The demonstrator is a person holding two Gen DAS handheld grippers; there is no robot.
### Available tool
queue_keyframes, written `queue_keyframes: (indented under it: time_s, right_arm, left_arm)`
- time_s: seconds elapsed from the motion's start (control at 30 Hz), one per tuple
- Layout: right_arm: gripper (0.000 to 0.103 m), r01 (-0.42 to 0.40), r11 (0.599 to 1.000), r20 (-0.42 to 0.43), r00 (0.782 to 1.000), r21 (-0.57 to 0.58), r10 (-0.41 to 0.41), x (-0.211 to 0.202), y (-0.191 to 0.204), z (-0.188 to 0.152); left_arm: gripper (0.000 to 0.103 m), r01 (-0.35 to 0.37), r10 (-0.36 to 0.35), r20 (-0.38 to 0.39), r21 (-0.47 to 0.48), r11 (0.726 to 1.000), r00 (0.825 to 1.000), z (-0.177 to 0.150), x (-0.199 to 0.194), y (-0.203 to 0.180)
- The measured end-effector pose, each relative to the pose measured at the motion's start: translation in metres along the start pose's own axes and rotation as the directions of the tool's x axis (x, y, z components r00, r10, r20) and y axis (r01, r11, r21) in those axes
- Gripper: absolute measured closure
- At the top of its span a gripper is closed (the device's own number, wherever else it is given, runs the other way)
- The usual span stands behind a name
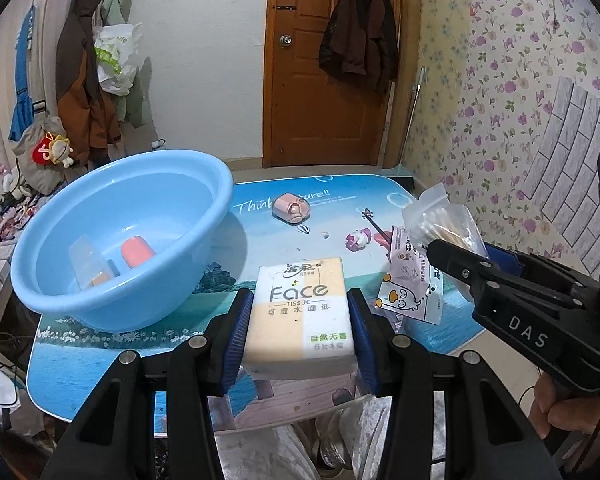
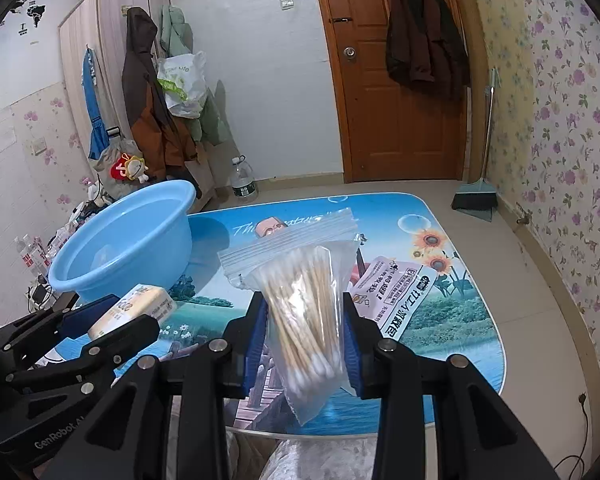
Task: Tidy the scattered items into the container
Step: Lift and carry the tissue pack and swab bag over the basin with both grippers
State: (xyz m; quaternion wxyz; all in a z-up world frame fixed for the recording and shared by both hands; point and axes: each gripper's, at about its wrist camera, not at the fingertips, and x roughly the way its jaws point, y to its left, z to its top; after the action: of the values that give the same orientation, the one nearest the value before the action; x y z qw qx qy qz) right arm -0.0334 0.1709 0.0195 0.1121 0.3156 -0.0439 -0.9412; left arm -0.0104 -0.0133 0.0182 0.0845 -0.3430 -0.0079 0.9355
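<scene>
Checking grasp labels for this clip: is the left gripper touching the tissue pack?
Touching. The left wrist view shows the left gripper with both blue pads pressed flat on the sides of the tissue pack, no gap either side.

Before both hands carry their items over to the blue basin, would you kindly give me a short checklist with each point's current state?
1. Left gripper clamped on tissue pack: ok.
2. Right gripper clamped on cotton swab bag: ok.
3. Swab bag's zip seal fully closed: cannot tell.
4. Blue basin has free room: ok.
5. Table cleared of items: not ok, pink item and printed packet remain.
</scene>
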Motion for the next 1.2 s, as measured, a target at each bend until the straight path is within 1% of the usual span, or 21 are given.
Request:
queue_keyframes:
  time_s: [0.07, 0.1, 0.23, 0.33, 0.57, 0.77, 1.0, 1.2]
  right_arm:
    - [0.067, 0.007, 1.000, 0.003, 1.000, -0.003, -0.007, -0.001, 0.001, 0.000]
    - [0.067, 0.008, 1.000, 0.004, 1.000, -0.003, -0.008, -0.001, 0.001, 0.000]
    - [0.067, 0.007, 1.000, 0.001, 1.000, 0.002, -0.007, -0.001, 0.001, 0.000]
    - [0.067, 0.002, 1.000, 0.002, 1.000, 0.005, -0.002, -0.001, 0.002, 0.000]
    - [0.067, -0.004, 1.000, 0.011, 1.000, -0.010, 0.004, -0.004, 0.008, 0.000]
    - [0.067, -0.015, 0.999, 0.032, 0.999, -0.031, 0.016, -0.005, 0.018, 0.011]
    - [0.067, -0.060, 0.996, 0.062, 0.996, -0.066, 0.064, -0.007, 0.041, 0.028]
    - [0.067, -0.127, 0.986, 0.089, 0.987, -0.107, 0.137, -0.002, 0.074, 0.044]
  left_arm:
    - [0.058, 0.019, -0.019, 0.003, -0.023, 1.000, 1.000, 0.003, -0.004, 0.003]
    - [0.058, 0.018, -0.017, 0.014, -0.024, 1.000, 1.000, 0.004, -0.008, 0.004]
    - [0.058, -0.022, 0.022, 0.058, -0.007, 1.000, 0.998, 0.010, -0.018, 0.005]
    - [0.058, -0.028, 0.029, 0.066, -0.027, 0.999, 0.997, 0.013, -0.021, 0.011]
    - [0.058, -0.066, 0.071, 0.090, -0.051, 0.996, 0.993, 0.016, -0.025, 0.025]
    - [0.058, -0.101, 0.108, 0.110, -0.067, 0.993, 0.988, 0.023, -0.030, 0.042]
    - [0.058, -0.156, 0.169, 0.145, -0.097, 0.983, 0.975, 0.031, -0.042, 0.070]
    - [0.058, -0.211, 0.228, 0.163, -0.116, 0.971, 0.960, 0.035, -0.047, 0.094]
